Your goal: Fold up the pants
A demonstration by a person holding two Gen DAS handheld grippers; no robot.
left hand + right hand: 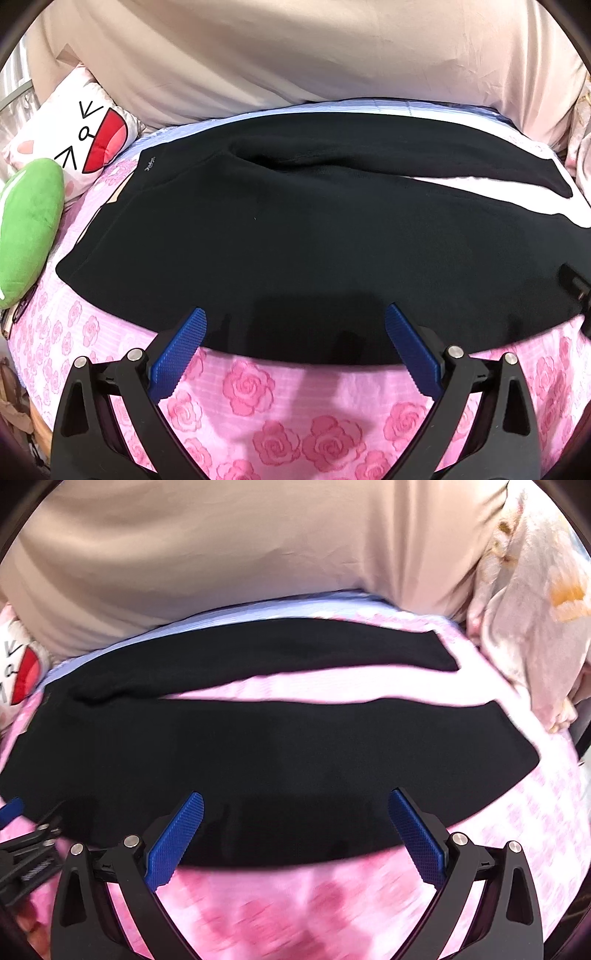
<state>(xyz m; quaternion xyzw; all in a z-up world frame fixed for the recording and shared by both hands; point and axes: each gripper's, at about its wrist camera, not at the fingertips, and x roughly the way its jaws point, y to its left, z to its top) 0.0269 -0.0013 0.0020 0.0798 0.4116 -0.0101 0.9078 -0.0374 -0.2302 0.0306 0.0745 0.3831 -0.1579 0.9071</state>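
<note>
Left gripper (295, 317) and right gripper (295, 801) spread wide, we're hovering over the near leg of the black pants (295, 229), aiming to pinch its edge evenly.

A pink rose-print bedsheet (258, 387) covers the bed. At the bed's left edge lie a green plush cushion (27, 225) and, touching it, a white cartoon-face pillow (85, 144). A beige quilt (295, 55) lies along the far edge, with a pale floral blanket (532, 602) bunched at the far right corner.
</note>
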